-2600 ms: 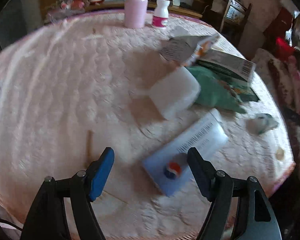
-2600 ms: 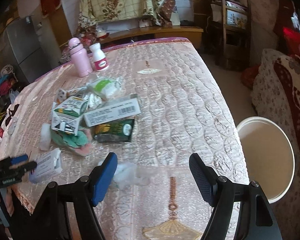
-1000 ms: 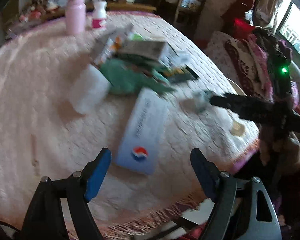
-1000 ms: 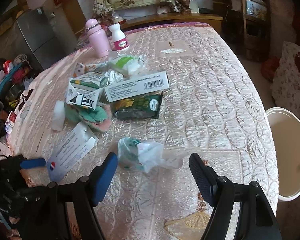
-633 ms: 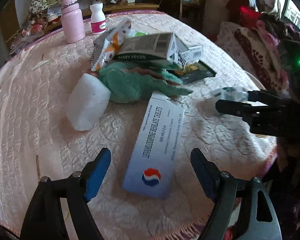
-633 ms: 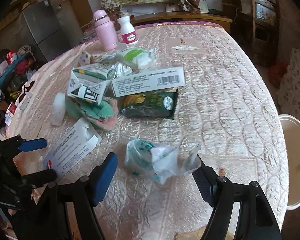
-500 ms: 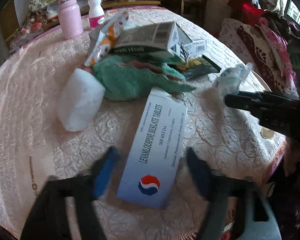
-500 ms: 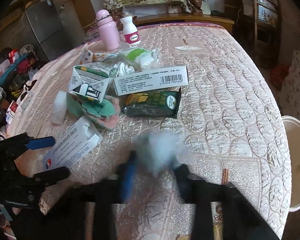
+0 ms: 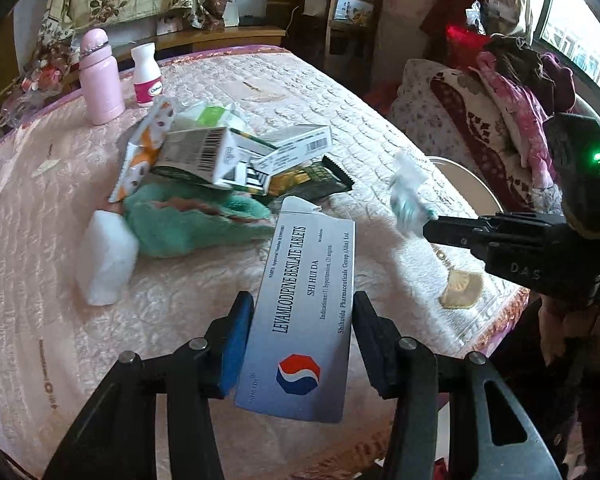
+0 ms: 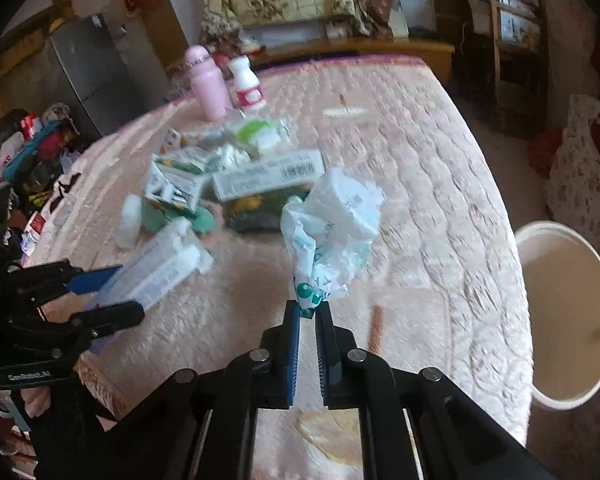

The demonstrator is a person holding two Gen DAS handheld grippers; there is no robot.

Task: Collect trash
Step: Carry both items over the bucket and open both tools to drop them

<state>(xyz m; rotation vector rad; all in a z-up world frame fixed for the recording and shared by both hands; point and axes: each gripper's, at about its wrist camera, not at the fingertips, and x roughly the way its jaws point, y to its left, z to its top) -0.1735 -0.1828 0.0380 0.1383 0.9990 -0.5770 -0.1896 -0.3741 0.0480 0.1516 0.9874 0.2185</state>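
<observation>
With both jaws clamped, left gripper (image 9: 300, 342) on the tablet box (image 9: 304, 320) and right gripper (image 10: 307, 322) lifting the crumpled wrapper (image 10: 332, 232) above the table's (image 10: 440, 208) near edge, each should swing steadily to the white bin (image 10: 572, 308) off its right edge.

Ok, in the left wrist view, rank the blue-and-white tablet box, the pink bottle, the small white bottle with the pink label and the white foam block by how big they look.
1. Blue-and-white tablet box: largest, though nearest the camera.
2. White foam block and pink bottle: too alike to rank, and the bottle stands farther off.
3. Small white bottle with pink label: smallest.
</observation>
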